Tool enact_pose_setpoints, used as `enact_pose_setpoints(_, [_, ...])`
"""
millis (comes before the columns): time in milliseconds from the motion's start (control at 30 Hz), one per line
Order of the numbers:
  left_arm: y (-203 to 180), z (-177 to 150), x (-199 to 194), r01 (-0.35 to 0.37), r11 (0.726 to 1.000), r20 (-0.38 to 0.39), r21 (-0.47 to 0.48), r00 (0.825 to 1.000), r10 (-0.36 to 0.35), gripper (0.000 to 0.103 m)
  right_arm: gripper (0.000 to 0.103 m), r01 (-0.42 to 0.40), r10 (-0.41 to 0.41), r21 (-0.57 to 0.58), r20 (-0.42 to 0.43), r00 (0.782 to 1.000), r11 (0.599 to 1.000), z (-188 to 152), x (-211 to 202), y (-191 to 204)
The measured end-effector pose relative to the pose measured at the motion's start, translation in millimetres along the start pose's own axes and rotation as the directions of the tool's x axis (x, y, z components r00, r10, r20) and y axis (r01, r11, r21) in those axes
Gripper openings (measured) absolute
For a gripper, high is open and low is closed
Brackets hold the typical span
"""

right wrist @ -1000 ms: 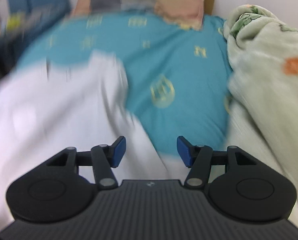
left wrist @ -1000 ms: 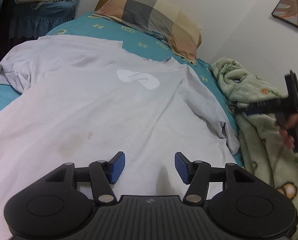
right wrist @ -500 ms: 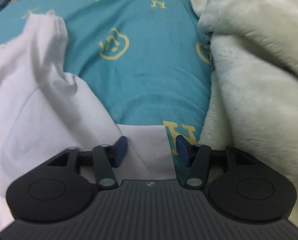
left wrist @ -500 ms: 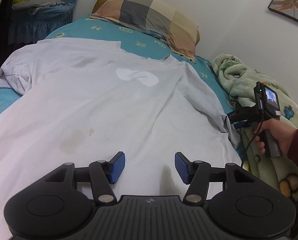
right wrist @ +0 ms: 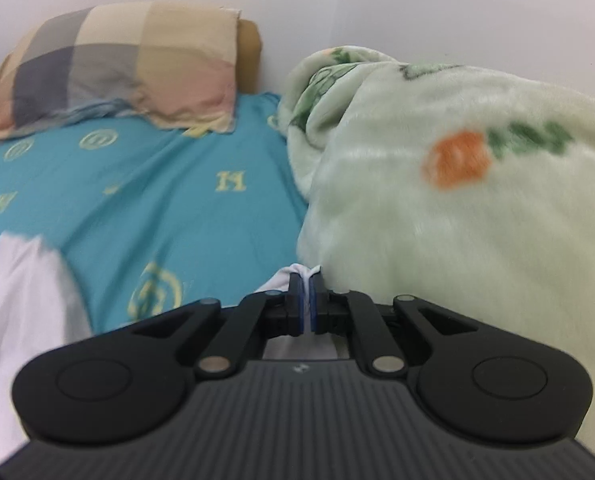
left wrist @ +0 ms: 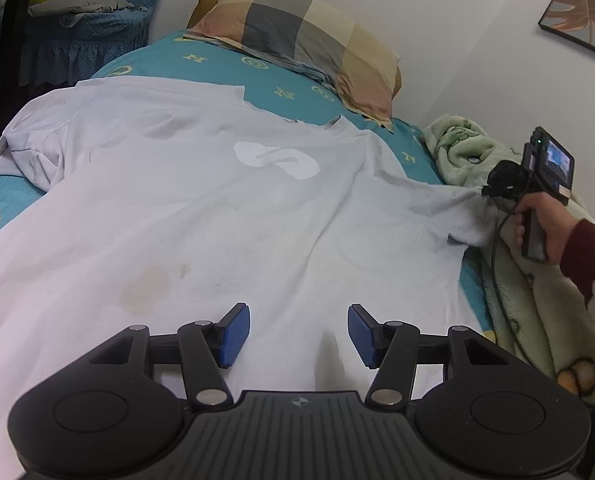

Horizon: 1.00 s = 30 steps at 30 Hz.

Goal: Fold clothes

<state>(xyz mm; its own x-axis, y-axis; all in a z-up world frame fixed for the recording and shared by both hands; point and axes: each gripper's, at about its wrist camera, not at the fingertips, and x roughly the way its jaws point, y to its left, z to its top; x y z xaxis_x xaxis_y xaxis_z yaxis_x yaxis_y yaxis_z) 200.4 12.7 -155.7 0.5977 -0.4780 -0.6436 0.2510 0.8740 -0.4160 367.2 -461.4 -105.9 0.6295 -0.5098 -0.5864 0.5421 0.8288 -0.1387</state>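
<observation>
A: Lying flat across the teal bedsheet [left wrist: 225, 64], the white T-shirt [left wrist: 201, 208] is chest up, collar toward the checked pillow [left wrist: 305, 36]. Where are the tongs?

B: Right gripper [right wrist: 307, 300] is clamped on a pinch of the right sleeve [left wrist: 453, 212], white cloth visible between the blue pads. From the left wrist view the sleeve is drawn out taut toward the green blanket [left wrist: 537, 320]. Left gripper [left wrist: 298, 332] hovers over the lower body of the shirt, jaws apart, nothing between them.

A: Handling?

B: Thin knit, light and limp, I judge. It drapes, wrinkles, won't hold a shape. Likely slides easily on the sheet, so one pull may drag the whole garment.

A: Best holds?

B: Hems and seams: sleeve cuff, shoulder seam, bottom hem. Doubled fabric there should resist slipping out.
</observation>
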Motion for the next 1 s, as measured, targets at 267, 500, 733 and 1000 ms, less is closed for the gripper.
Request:
enact_pose_setpoints(267, [4,5,9,0.0,1.0,-0.02,-0.021,1.0,-0.001,0.056,0.017,-0.101,0.105,0.112,-0.023,0.994,0.989,-12,6,-2])
enact_pose_setpoints(500, [1,5,-3,0.01,1.0,0.003,-0.014,1.0,-0.01,0.057,0.06,-0.25,0.279,0.264,-0.076,0.957,0.931,-48,-56,-8])
enact_pose_setpoints(733, [-3,1,-13,-0.001,1.0,0.013,-0.005,1.0,0.001,0.057,0.06,-0.186,0.309,0.386,-0.285,0.907,0.904,-105,-56,3])
enact_pose_setpoints(1000, [4,6,-10,-0.009,0.999,0.013,-0.039,1.0,0.009,0.058,0.012,-0.11,0.187,0.442,-0.133,0.973,0.89,-119,-16,7])
